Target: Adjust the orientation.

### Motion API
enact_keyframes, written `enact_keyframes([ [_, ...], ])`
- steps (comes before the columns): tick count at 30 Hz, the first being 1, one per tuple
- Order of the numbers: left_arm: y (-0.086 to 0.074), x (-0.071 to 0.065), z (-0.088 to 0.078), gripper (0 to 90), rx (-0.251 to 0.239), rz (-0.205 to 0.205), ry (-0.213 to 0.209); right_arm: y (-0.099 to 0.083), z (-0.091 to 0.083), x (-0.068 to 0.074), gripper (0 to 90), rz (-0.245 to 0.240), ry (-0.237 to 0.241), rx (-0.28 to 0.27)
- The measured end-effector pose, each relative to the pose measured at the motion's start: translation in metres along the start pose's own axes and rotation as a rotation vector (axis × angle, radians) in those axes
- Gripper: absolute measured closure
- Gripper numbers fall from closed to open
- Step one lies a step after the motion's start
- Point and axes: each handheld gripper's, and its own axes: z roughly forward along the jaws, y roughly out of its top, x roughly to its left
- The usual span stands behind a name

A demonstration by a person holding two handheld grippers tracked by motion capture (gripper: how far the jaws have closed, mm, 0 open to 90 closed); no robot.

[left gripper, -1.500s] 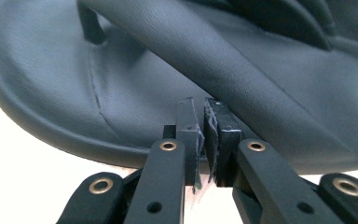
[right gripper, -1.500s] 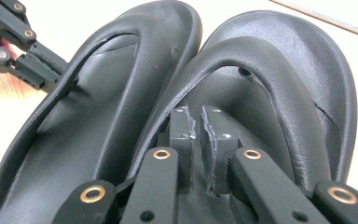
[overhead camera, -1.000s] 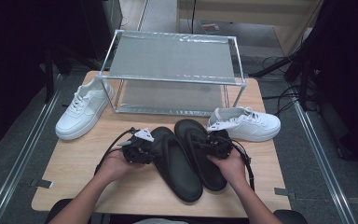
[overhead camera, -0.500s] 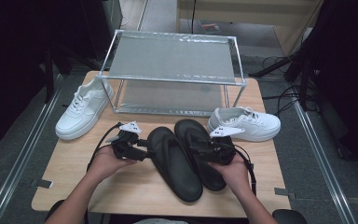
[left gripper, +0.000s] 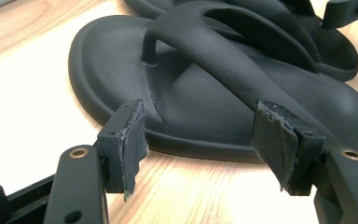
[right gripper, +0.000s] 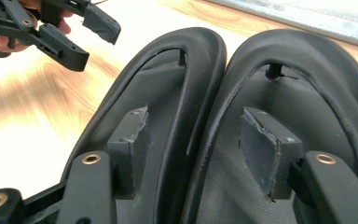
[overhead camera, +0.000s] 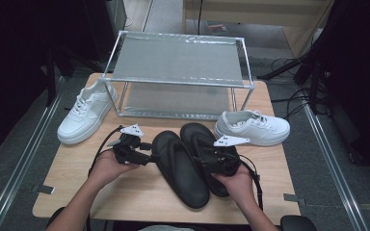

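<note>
High view: at lower centre we have two black flip-flops (overhead camera: 192, 163) side by side on the table (overhead camera: 77, 187), our left gripper (overhead camera: 147, 154) just beside the left one, our right gripper (overhead camera: 209, 161) over the right one.

Left gripper view: our jaws stand spread and have just been opening, nothing between them; we should advance squarely onto the sole's rim (left gripper: 200, 144).

Right gripper view: our jaws, likewise just opening, straddle the two touching edges (right gripper: 205, 121), gripping nothing.
</note>
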Motion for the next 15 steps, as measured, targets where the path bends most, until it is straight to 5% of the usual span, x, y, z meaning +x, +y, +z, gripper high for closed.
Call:
enact_keyframes([
  [15, -0.002, 0.006, -0.005, 35.2, -0.028, -0.013, 0.016, -0.004, 0.03, 0.005, 42.3, 0.006, -0.028, 0.024],
])
